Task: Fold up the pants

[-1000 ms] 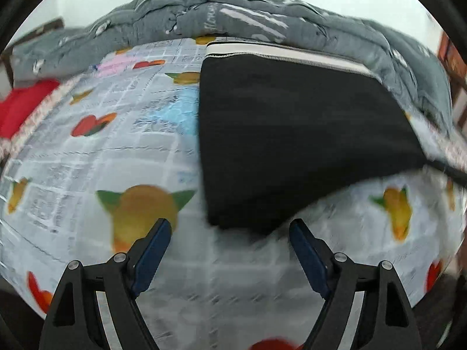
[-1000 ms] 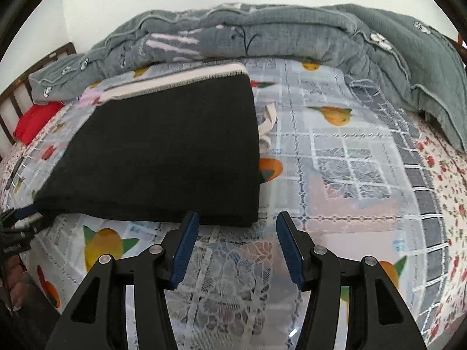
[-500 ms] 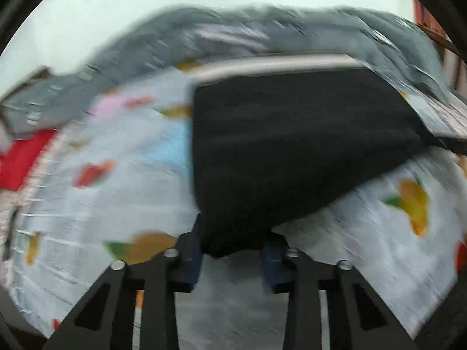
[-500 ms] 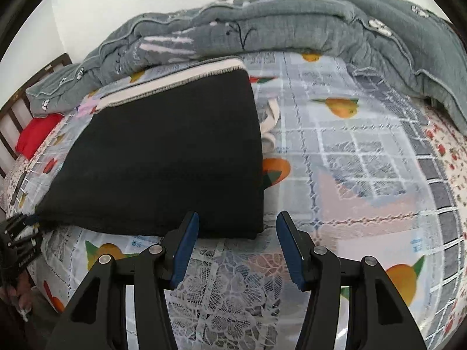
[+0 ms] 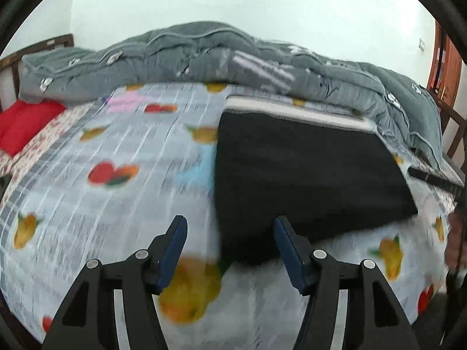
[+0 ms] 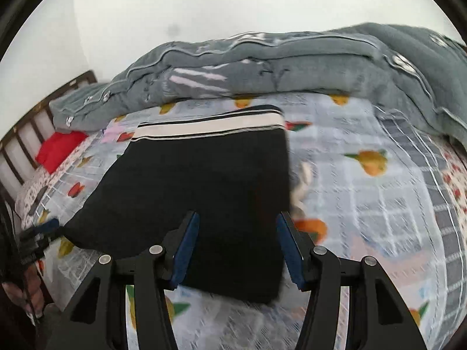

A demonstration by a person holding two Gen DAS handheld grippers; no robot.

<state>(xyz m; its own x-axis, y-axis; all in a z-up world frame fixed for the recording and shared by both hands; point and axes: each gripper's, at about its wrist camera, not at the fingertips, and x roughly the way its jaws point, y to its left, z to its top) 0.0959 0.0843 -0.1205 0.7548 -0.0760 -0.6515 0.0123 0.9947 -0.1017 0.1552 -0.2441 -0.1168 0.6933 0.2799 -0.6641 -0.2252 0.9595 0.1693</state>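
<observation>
Pants: my black pants [image 5: 306, 175] lie folded flat on the fruit-print bedsheet [image 5: 116, 192], striped waistband [image 6: 210, 127] at the far end.
Bearing: near edge sits just ahead of both tongs.
Left gripper [image 5: 230, 248]: jaws opening, near left corner between them, unpressed.
Right gripper [image 6: 238, 248]: half open, straddling the near right corner, pinching nothing.

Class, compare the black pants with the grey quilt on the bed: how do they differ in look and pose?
The black pants lie flat and neatly folded in the middle of the bed; the grey quilt is bunched in a thick heap along the far edge. The pants are plain black with a pale striped waistband; the quilt is grey with small light patches. Both rest on the fruit-print sheet.
</observation>
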